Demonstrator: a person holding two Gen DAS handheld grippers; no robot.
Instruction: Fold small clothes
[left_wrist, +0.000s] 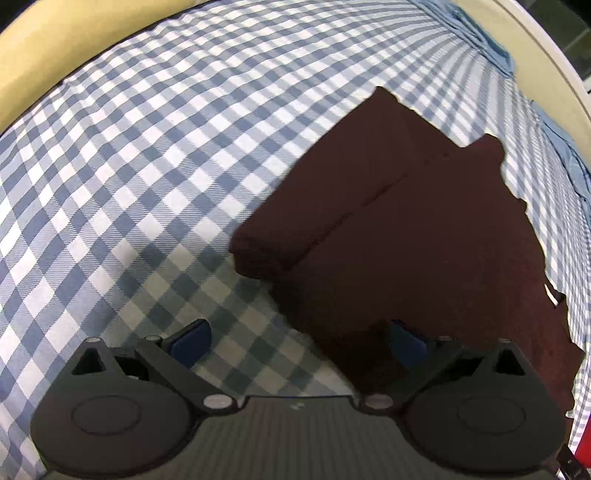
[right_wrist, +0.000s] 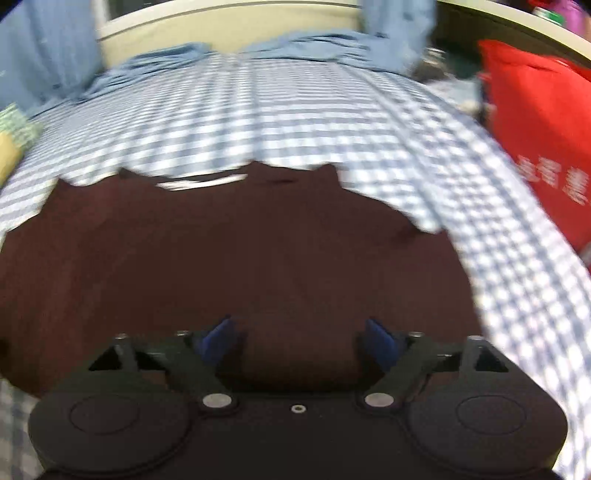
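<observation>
Dark maroon garment (left_wrist: 406, 229) lies flat on the checked sheet (left_wrist: 147, 166), partly folded already: I see a doubled-over flap (left_wrist: 332, 184) with a straight fold line running diagonally away from my left gripper toward the far right. Garment's long axis, as I judge it, follows that fold line. In the left view it sits ahead and to the right of my left gripper (left_wrist: 299, 339); the right fingertip (left_wrist: 406, 341) overlaps the near cloth edge, the left fingertip (left_wrist: 192, 338) is over bare sheet. Jaws spread wide, gripping nothing. My right gripper (right_wrist: 299, 341) is directly over the garment (right_wrist: 240, 258), cloth between and under both blue pads (right_wrist: 218, 339), jaws also apart, nothing pinched; view is motion-blurred so I can't tell contact. Right hand is nearer the cloth body; left is at its edge. Next fold likely needs both to pinch the near edge. Outward: red bag (right_wrist: 543, 140) at right, blue crumpled fabric (right_wrist: 166, 55) at the far end of the sheet
</observation>
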